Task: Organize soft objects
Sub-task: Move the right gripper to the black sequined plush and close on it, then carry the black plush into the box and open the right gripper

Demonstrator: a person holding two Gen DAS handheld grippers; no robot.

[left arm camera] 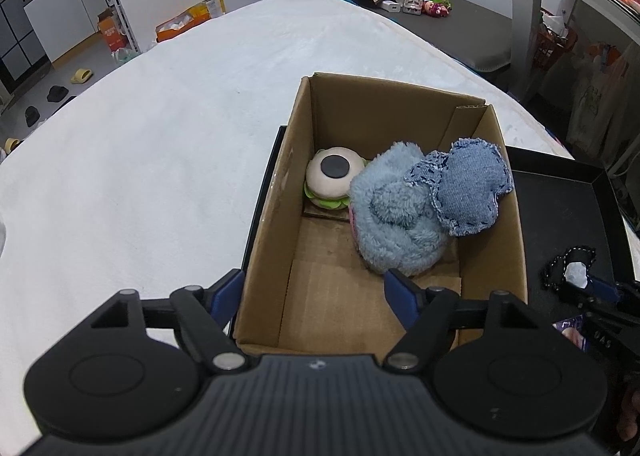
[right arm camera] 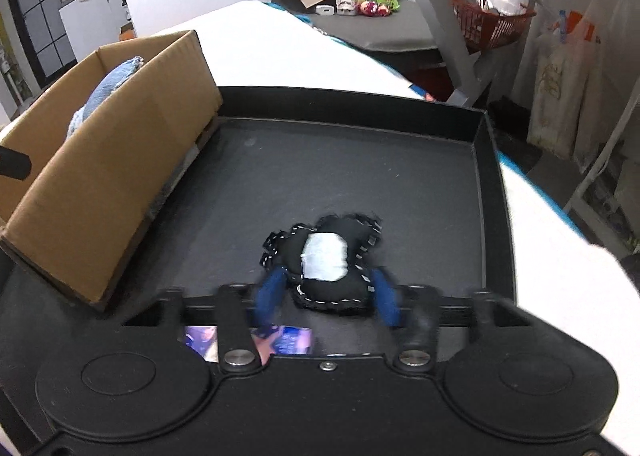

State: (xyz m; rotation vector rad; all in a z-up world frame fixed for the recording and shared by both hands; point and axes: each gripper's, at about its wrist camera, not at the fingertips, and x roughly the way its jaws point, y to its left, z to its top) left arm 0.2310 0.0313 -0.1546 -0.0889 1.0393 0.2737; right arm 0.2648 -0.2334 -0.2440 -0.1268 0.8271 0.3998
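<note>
Lying between the spread fingers of the right gripper [right arm camera: 328, 292], black stitched toy [right arm camera: 324, 264].

A: How was the light?
B: Even and cool indoors; the white bed [left arm camera: 168, 128] glared pale at mid-frame, and the box [left arm camera: 372, 184] cast only soft shadows inside.
A: Sharpness?
B: The left view was crisp. The right view was smeared; its blue fingers [right arm camera: 272, 292] blurred, and the tray [right arm camera: 490, 192] rim bowed near the edges.
</note>
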